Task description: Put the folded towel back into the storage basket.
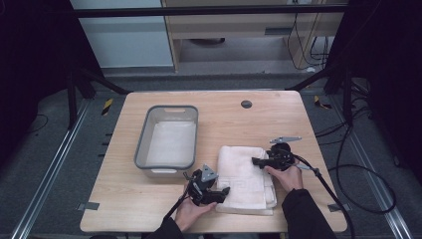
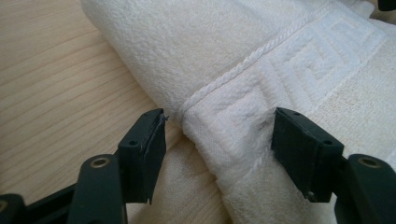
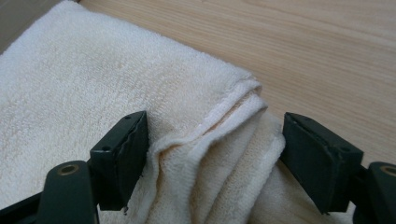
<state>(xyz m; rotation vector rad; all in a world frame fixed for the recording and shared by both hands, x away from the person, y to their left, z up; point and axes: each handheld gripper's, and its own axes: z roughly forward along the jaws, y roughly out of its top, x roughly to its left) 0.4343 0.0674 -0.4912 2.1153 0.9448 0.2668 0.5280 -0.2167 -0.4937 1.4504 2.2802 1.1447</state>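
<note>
On the near right part of the wooden table [image 1: 149,209], just beside the grey plastic tub [image 1: 143,144], lies the folded white towel [image 1: 244,181] that I am working on. My left gripper [image 1: 219,191] sits at the towel's near left corner, and my right gripper [image 1: 258,161] reaches in over its far right side.

From the left gripper view, the jaws stand apart with the towel's corner between them: the corded hem and the raised key-pattern border [image 2: 299,70] run right through the gap. One pad is just beside the fold, the other rests against the pile, but nothing is pinched yet, so I call that gripper released. The right gripper view tells the same story: jaws spread, with a bunched stack of layered edges [image 3: 224,135] lying between them, one pad touching the cloth, not clamped.

I judge this towel soft, light and floppy, with a thick terry pile that gives good grip and no risk of breakage. The trouble is the layers: a shallow pinch may catch only the top ply and let the fold fall open. I would bite deep over the hemmed edge on both sides, taking every layer, since the stitched border is the firmest part.
</note>
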